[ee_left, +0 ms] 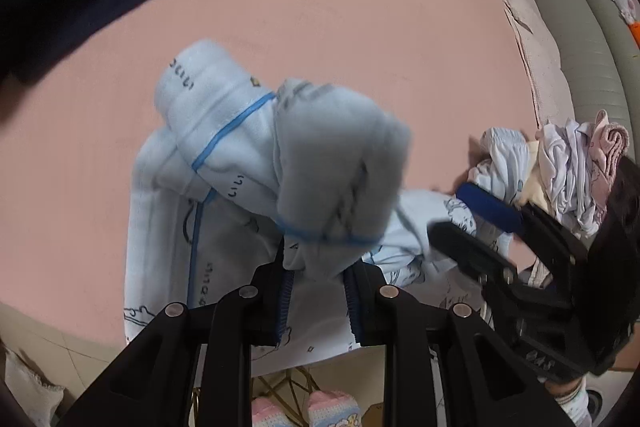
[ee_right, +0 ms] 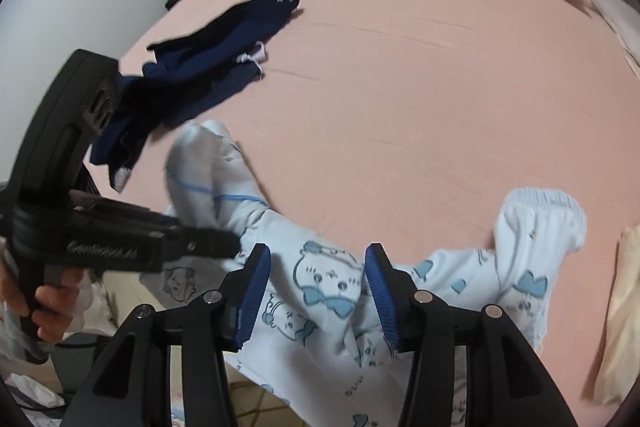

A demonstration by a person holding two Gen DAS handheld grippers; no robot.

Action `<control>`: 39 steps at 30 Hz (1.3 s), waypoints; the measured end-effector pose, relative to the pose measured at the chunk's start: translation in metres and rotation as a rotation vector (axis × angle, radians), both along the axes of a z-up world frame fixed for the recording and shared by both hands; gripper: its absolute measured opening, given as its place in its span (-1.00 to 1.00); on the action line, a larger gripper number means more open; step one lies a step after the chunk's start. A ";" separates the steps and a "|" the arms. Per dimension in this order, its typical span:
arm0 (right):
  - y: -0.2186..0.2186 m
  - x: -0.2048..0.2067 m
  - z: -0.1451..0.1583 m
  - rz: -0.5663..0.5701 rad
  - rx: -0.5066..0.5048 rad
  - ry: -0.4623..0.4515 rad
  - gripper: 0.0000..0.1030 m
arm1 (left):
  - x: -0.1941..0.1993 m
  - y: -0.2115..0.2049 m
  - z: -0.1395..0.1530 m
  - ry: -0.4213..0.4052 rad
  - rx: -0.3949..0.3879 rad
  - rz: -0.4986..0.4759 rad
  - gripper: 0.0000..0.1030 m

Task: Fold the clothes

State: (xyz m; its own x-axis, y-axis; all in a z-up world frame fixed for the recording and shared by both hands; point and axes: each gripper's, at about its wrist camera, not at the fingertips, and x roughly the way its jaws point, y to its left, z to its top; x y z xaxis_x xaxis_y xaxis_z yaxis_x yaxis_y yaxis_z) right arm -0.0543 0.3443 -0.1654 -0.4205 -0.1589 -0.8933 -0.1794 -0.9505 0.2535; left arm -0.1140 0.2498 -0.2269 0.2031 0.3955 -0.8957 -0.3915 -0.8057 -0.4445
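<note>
Pink bed (ee_right: pixel 420 99): left gripper (ee_left: pixel 318 279) clamps the pale-blue pyjamas (ee_left: pixel 224 163) (bunched); right gripper (ee_right: pixel 316 291) stands released over them; navy garment (ee_right: pixel 208 55) lies beyond.

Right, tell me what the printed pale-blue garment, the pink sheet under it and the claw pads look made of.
Pale-blue garment: soft knit, probably cotton; matte, it drapes and bunches, with printed cartoons.
Pink sheet: smooth woven fabric, matte, with shallow creases.
Claw pads: blue, finely ribbed, likely rubber or soft plastic; the arms behind look like hard black plastic.
</note>
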 end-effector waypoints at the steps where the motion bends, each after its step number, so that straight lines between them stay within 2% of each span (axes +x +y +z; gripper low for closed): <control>1: 0.000 -0.003 -0.002 0.001 -0.007 -0.010 -0.05 | 0.001 0.000 -0.002 -0.004 0.002 0.002 -0.59; 12: 0.013 -0.006 -0.023 -0.051 -0.167 -0.077 -0.05 | 0.014 0.017 -0.010 0.002 -0.007 -0.030 -0.59; 16: 0.005 -0.001 -0.020 -0.002 -0.140 -0.058 -0.08 | 0.015 0.020 -0.013 -0.033 0.000 -0.020 -0.59; 18: -0.001 0.001 -0.018 0.030 -0.111 -0.048 -0.29 | 0.018 0.023 -0.012 -0.048 -0.009 -0.033 -0.59; 21: -0.004 0.005 -0.017 0.046 -0.090 -0.036 -0.46 | 0.022 0.029 -0.007 -0.060 -0.035 -0.057 -0.59; 24: -0.008 0.009 -0.013 0.060 -0.062 -0.015 -0.48 | 0.024 0.034 0.005 -0.051 -0.044 -0.059 -0.59; 28: -0.008 0.015 -0.006 0.069 -0.074 0.016 -0.49 | 0.020 0.039 0.028 -0.037 -0.008 -0.037 -0.59; 31: -0.006 0.019 -0.004 0.057 -0.118 0.029 -0.49 | 0.000 0.082 0.046 0.010 0.002 -0.039 -0.58; 32: -0.005 0.020 -0.003 0.054 -0.130 0.035 -0.49 | 0.014 0.086 0.047 0.023 0.004 -0.047 -0.58; 35: -0.008 0.026 0.000 0.061 -0.126 0.053 -0.49 | -0.005 0.060 0.046 0.069 -0.001 -0.085 -0.58; 39: -0.013 0.029 0.000 0.073 -0.135 0.055 -0.49 | -0.010 0.066 0.043 0.059 -0.013 -0.125 -0.57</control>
